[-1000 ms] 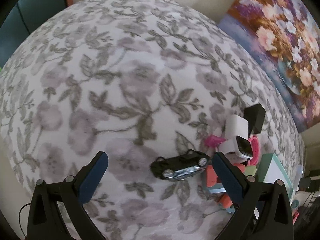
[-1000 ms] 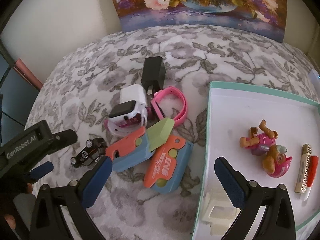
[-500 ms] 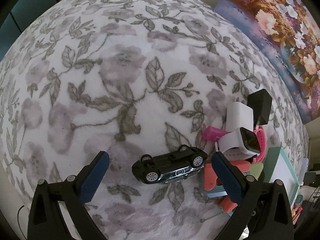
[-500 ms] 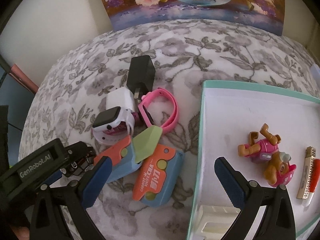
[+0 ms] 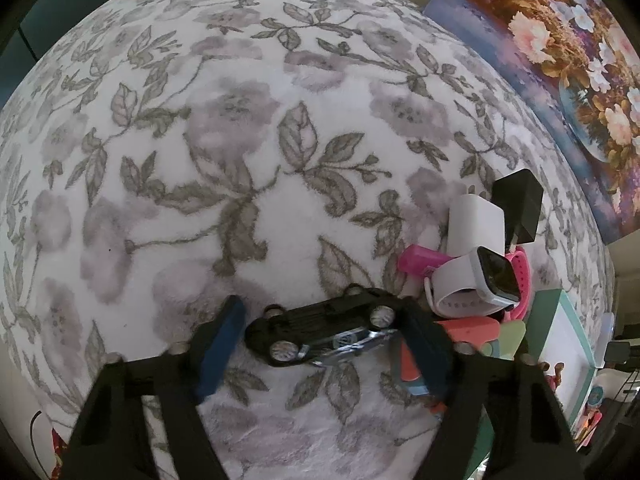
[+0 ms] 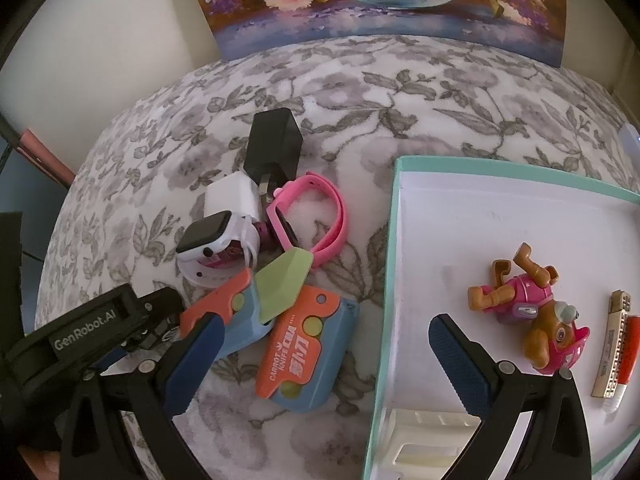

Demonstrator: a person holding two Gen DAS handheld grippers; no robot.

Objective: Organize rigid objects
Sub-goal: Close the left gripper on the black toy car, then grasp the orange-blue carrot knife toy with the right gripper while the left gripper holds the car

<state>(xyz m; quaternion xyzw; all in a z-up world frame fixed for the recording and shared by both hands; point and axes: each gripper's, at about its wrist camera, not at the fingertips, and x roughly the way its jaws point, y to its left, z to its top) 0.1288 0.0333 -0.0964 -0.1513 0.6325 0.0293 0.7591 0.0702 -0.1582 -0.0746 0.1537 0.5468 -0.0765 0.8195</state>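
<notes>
The left gripper (image 5: 324, 340) straddles the black car (image 5: 320, 330), which lies on its side on the floral blanket (image 5: 248, 160); the right finger touches it, the left pad (image 5: 218, 352) sits just clear, so the claw is not yet clenched. The right gripper (image 6: 320, 364) hangs released over the box (image 6: 500, 216) edge, near the orange knives (image 6: 296, 350).
</notes>
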